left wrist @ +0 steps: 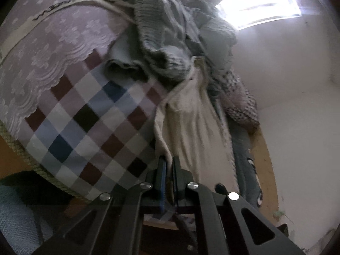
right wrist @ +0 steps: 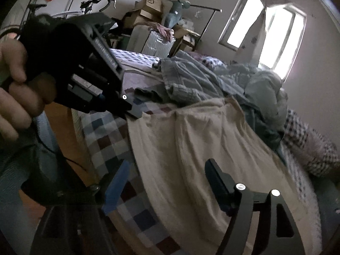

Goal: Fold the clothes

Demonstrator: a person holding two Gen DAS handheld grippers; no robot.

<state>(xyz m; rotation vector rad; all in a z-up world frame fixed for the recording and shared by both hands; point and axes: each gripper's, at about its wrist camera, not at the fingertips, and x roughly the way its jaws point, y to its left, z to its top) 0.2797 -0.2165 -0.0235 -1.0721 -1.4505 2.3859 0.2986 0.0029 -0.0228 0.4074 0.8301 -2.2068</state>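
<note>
A cream garment (right wrist: 191, 140) lies spread over the edge of a bed with a checked sheet (right wrist: 106, 140). In the left wrist view the same cream garment (left wrist: 191, 123) hangs ahead, and my left gripper (left wrist: 169, 163) is shut on its edge. In the right wrist view the left gripper (right wrist: 129, 110), held by a hand, grips the garment's upper left corner. My right gripper (right wrist: 167, 176) is open, its fingers spread over the garment's lower part, holding nothing.
A heap of grey-blue clothes (right wrist: 212, 80) and a checked cloth (right wrist: 308, 144) lie on the bed behind the garment. Boxes (right wrist: 148, 6), a bicycle (right wrist: 95, 4) and a clothes rail stand by the far wall. A window (right wrist: 265, 31) is at the right.
</note>
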